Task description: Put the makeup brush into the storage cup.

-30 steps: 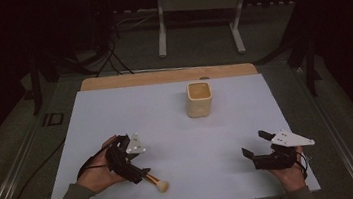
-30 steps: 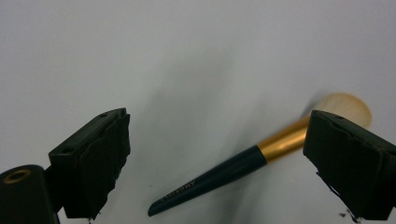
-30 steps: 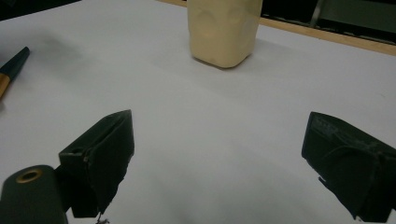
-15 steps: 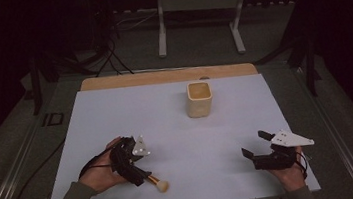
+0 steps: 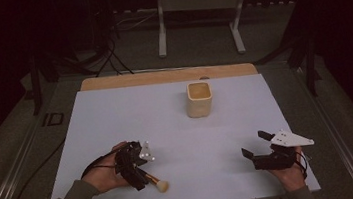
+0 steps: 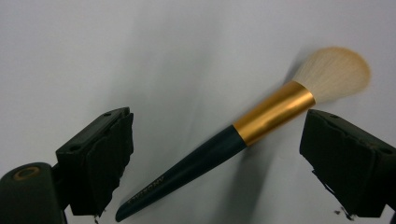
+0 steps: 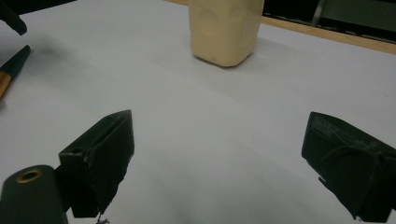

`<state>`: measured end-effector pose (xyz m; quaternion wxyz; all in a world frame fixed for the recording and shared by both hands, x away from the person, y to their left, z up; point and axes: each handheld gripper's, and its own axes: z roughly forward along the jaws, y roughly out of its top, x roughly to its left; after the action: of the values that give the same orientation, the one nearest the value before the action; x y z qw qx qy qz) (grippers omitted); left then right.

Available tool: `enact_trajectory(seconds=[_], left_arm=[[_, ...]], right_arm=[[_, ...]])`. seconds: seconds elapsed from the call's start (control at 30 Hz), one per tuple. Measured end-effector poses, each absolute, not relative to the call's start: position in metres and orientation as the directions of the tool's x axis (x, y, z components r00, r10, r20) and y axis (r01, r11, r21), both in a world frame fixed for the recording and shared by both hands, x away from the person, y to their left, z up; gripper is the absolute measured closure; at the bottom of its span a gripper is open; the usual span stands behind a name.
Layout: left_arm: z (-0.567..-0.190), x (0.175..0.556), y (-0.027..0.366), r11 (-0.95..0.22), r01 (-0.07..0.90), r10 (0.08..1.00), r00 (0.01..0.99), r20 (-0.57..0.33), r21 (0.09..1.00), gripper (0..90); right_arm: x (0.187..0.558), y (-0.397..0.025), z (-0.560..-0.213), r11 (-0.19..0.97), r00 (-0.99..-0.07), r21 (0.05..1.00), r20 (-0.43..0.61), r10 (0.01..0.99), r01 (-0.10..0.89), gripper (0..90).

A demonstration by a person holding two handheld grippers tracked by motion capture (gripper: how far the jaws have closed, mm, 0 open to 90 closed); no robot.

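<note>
A makeup brush (image 6: 261,119) with a dark handle, gold ferrule and cream bristles lies flat on the white table. It sits near the front left edge (image 5: 158,183). My left gripper (image 6: 217,119) is open and points down over it, with the brush lying between the jaws and touching neither. In the high view the left gripper (image 5: 139,175) covers the brush's handle. My right gripper (image 5: 255,144) rests open at the front right, holding nothing. From the right gripper (image 7: 217,121) I look toward a cream cup (image 7: 225,29) standing upright.
The cream cup (image 5: 199,98) stands at the table's middle back. A wooden strip (image 5: 167,76) runs along the far edge of the white table top (image 5: 116,116). Beyond it are a metal stand (image 5: 196,6) and cables on the dark floor.
My left gripper has shifted slightly right and toward the near edge, settling lower over the brush. The right gripper, the brush and the cup have stayed put.
</note>
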<state>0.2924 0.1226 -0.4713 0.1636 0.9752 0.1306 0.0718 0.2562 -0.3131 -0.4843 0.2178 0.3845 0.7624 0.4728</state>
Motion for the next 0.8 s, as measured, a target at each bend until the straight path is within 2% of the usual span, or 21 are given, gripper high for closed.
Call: enact_trajectory(seconds=[0.4,0.57,0.63,0.73,0.8], left_arm=[[-0.481,0.291,0.116,-0.936,0.191,0.221,0.973,0.072,0.296,14.8],[-0.485,0.291,0.114,-0.947,0.176,0.201,0.977,0.068,0.270,20.3],[-0.488,0.292,0.114,-0.953,0.162,0.183,0.981,0.060,0.258,27.3],[-0.492,0.294,0.113,-0.962,0.149,0.165,0.985,0.054,0.227,47.1],[-0.492,0.296,0.112,-0.957,0.172,0.177,0.984,-0.002,0.235,61.3]], right_arm=[[0.256,-0.313,-0.485,0.260,-0.614,0.887,0.033,0.789,0.382,9.4],[0.256,-0.312,-0.485,0.261,-0.616,0.886,0.034,0.787,0.383,9.4],[0.256,-0.312,-0.485,0.261,-0.616,0.886,0.035,0.787,0.383,9.4],[0.256,-0.313,-0.485,0.261,-0.616,0.885,0.036,0.787,0.385,9.4],[0.256,-0.313,-0.485,0.262,-0.616,0.886,0.035,0.787,0.384,9.5]])
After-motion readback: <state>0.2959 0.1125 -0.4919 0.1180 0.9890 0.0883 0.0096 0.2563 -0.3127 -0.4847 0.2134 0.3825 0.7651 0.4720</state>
